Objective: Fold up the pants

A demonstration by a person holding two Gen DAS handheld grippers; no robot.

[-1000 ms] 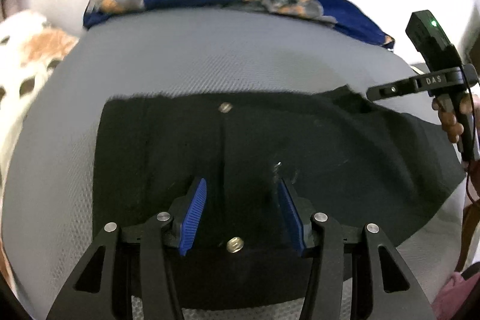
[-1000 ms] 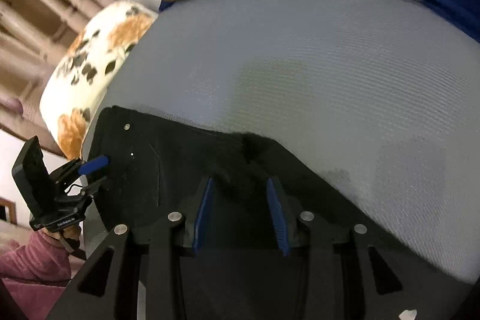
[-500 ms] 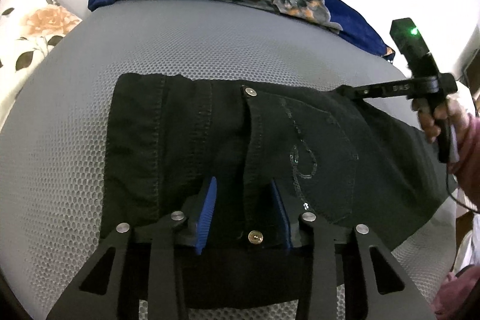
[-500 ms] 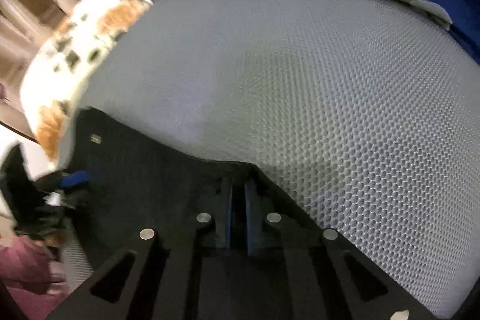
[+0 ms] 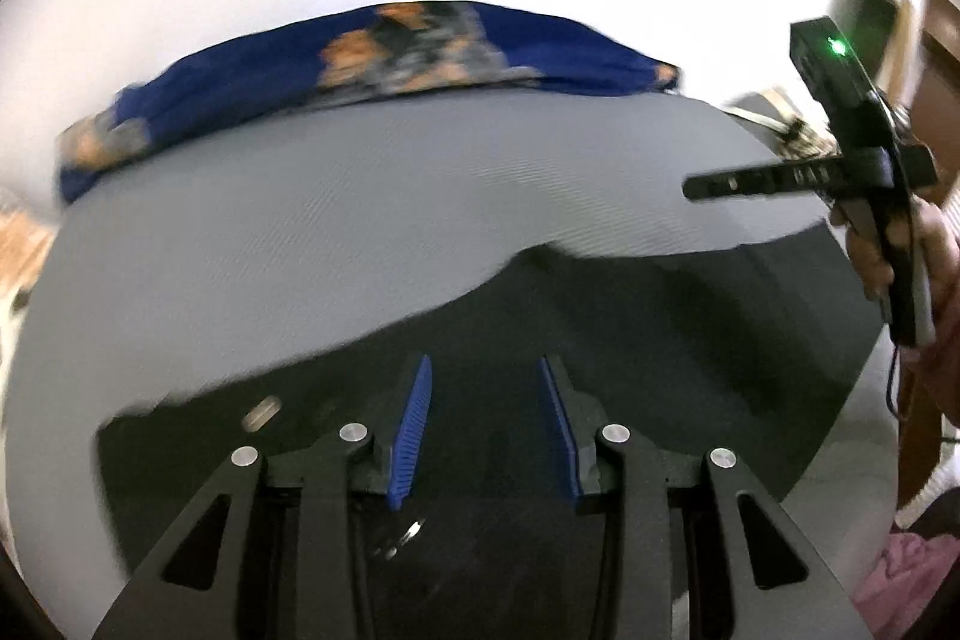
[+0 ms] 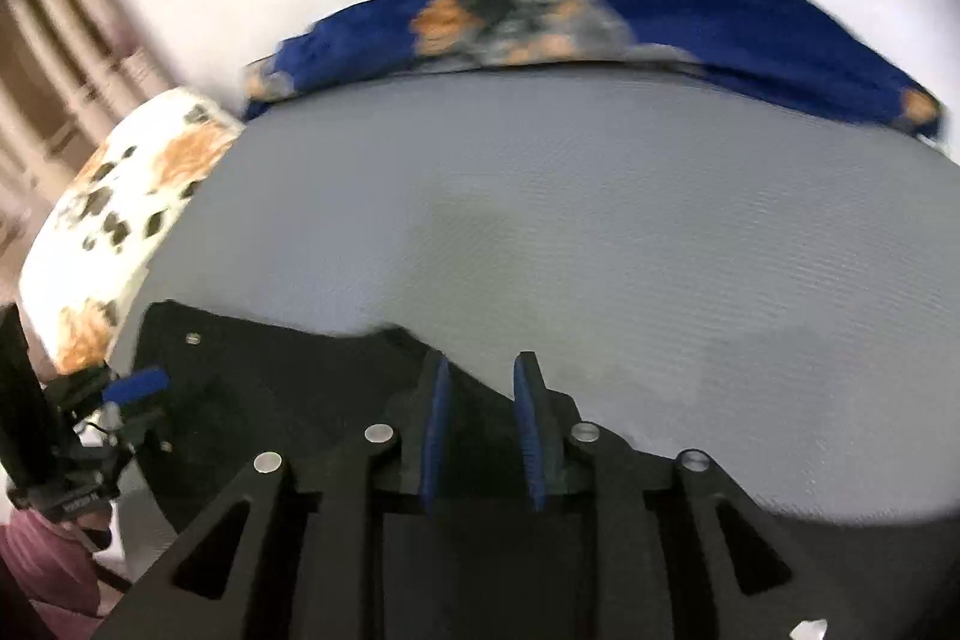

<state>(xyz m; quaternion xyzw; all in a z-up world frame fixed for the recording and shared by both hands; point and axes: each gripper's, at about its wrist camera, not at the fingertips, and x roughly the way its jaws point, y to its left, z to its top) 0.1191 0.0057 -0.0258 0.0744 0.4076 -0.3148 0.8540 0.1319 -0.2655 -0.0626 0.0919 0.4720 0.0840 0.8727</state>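
Pants: black, spread flat on grey mesh mattress, near edge.
Left gripper: blue pads apart above black fabric, nothing pinched.
Right gripper: jaws just reopened to a narrow gap over pants edge, gripping nothing.
Background: blue floral blanket; floral pillow at left.

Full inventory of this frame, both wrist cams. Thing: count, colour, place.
pants: 1, black, spread on the near part of the bed
bed surface: 1, grey mesh
blanket: 1, blue with orange and grey print, far edge of the bed
pillow: 1, white with orange floral print, off the bed's left side
left gripper: 1, black with blue pads, over the pants, jaws apart
right gripper: 1, same make, at the pants' edge, jaws just opening, nothing between the pads
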